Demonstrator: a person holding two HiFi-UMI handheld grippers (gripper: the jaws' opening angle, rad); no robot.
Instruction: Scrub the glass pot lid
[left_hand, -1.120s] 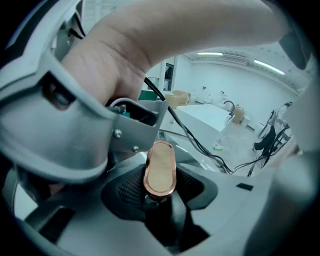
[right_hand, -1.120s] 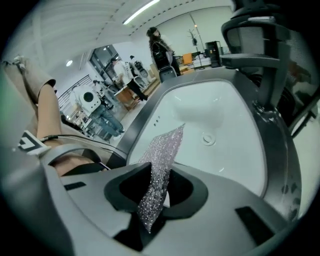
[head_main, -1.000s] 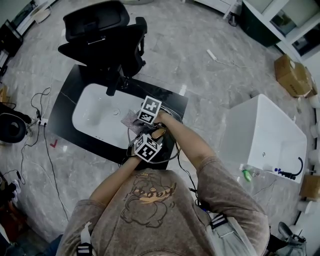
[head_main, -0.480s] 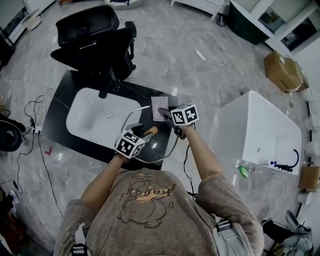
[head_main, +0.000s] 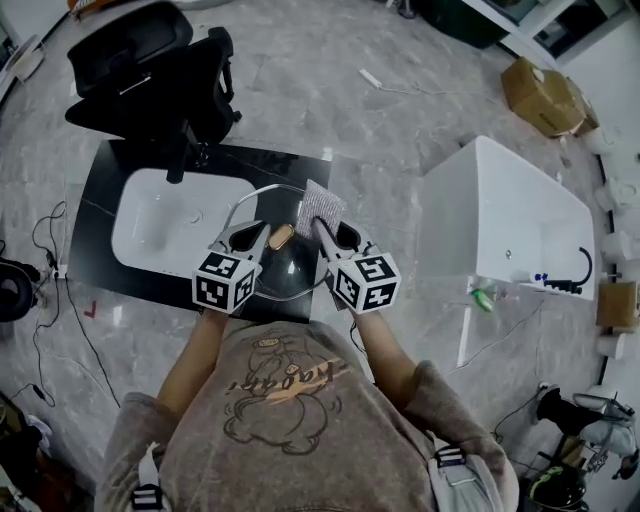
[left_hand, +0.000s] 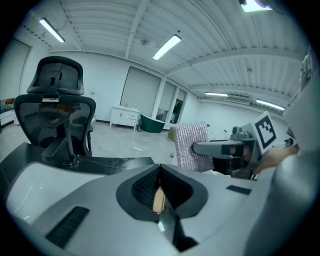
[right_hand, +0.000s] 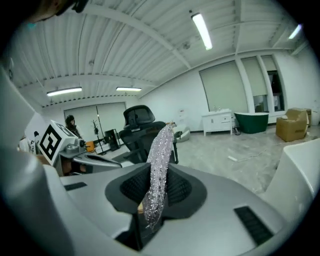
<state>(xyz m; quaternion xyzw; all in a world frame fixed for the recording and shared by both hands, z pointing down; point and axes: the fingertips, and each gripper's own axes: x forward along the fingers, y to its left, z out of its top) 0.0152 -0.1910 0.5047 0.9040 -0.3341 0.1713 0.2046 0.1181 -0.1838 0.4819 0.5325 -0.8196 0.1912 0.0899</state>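
Head view, left tool (head_main: 264, 238) clamping lid knob (head_main: 281, 237), right tool's (head_main: 329, 231) cloth (head_main: 320, 205) beside

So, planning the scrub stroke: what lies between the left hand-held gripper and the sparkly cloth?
The wooden knob of the glass lid, plain in the head view.

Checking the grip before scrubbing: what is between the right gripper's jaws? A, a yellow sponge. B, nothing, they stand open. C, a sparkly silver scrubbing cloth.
C: the right gripper is shut on the silver scrubbing cloth, which stands up between its jaws.
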